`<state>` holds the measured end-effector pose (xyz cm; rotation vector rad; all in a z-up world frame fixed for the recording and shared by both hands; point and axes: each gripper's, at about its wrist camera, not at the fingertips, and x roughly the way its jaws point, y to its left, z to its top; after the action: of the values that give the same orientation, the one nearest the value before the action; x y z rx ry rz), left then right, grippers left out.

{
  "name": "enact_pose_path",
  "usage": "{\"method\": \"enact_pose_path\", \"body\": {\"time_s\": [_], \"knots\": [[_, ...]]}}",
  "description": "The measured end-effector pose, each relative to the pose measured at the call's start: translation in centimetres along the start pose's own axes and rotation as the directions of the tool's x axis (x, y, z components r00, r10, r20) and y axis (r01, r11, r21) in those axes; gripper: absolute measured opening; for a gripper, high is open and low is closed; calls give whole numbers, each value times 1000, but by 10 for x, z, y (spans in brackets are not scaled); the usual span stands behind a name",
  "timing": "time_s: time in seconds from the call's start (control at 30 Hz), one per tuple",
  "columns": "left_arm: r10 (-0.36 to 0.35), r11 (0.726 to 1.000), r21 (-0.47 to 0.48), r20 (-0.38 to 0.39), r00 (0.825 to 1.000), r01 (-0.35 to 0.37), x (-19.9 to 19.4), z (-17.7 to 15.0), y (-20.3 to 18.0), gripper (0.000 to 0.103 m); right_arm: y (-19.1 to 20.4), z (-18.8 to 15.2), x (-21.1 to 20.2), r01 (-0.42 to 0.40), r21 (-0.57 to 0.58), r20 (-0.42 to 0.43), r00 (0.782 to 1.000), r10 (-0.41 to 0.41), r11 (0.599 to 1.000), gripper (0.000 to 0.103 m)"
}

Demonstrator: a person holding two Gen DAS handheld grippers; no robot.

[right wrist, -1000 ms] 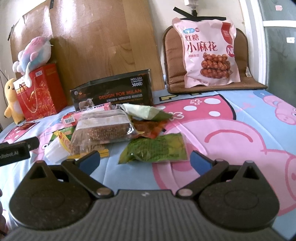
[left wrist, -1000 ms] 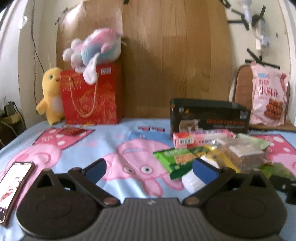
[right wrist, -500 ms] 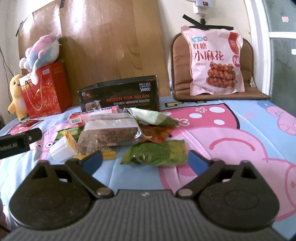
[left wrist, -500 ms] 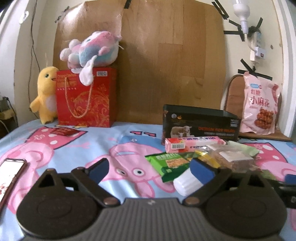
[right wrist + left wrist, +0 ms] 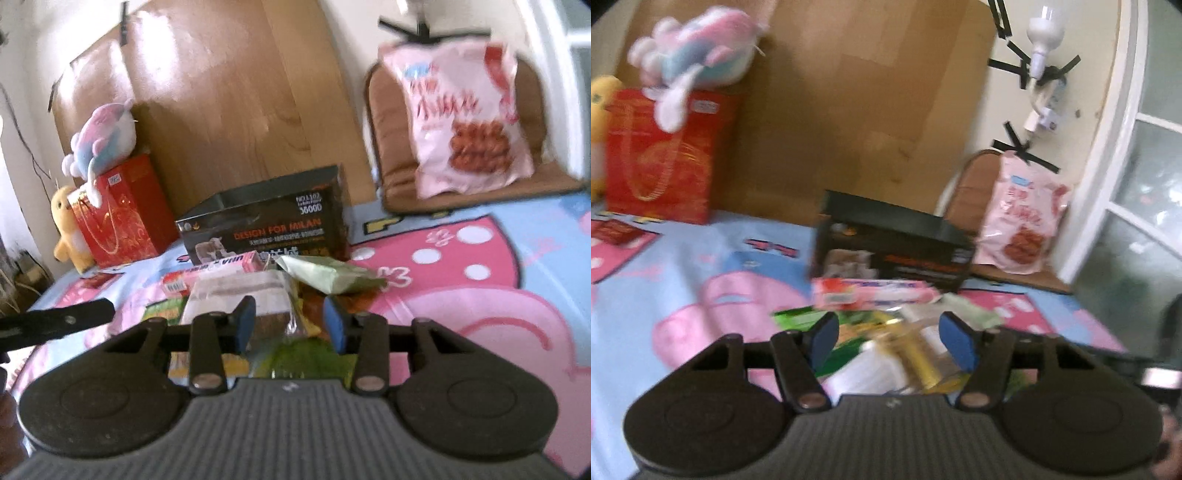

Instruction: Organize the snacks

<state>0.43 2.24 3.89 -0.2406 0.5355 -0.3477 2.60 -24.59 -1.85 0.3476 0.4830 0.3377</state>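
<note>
Snacks lie heaped on the cartoon bedsheet (image 5: 517, 332) in front of the black box (image 5: 266, 225), and both my tongs hover over them. My left gripper (image 5: 886, 338) has just been narrowing to about half width, my right gripper (image 5: 290, 325) narrower, neither pressing on anything yet. I'd pick one packet, the clear-wrapped brown cake (image 5: 236, 295), and close squarely across it before lifting.

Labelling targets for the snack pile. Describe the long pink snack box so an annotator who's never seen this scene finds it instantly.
Find the open black cardboard box with orange lettering standing on the pink-and-blue cartoon bedsheet. Directly in front of it, at the back edge of the snack pile, lies the long pink snack box. It is the only rigid, stick-shaped pack there, with a barcode label at its left end; its neighbours are soft green, yellow and clear wrappers.
</note>
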Motion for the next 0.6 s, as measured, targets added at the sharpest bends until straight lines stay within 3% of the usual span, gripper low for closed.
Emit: {"method": "enact_pose_path", "body": {"time_s": [0.17, 0.27, 0.33, 0.47, 0.6], "knots": [[-58, 996, -79, -159, 985, 46, 52, 13, 2, 61, -21, 4, 25, -115, 143, -91, 987, 129, 983, 45], [-65, 997, -46, -227, 972, 56, 66, 6, -2, 45, -20, -3, 22, -214, 199, -128, 962, 242, 956, 45], [-66, 998, -6, -230, 971, 66, 58, 3, -5, 45, -2, -13, 11, -271, 122, -146, 946, 288, 955, 46], [-64, 998, -7, -235, 970, 64, 42, 1, 4, 45, 37, -32, -15, -249, -160, -126, 965, 230, 955, 51], [-44, 999, 5, -229, 972, 47, 41, 9, 4, 47, 49, -36, -12, -199, -248, -130, 977, 171, 948, 59]]}}
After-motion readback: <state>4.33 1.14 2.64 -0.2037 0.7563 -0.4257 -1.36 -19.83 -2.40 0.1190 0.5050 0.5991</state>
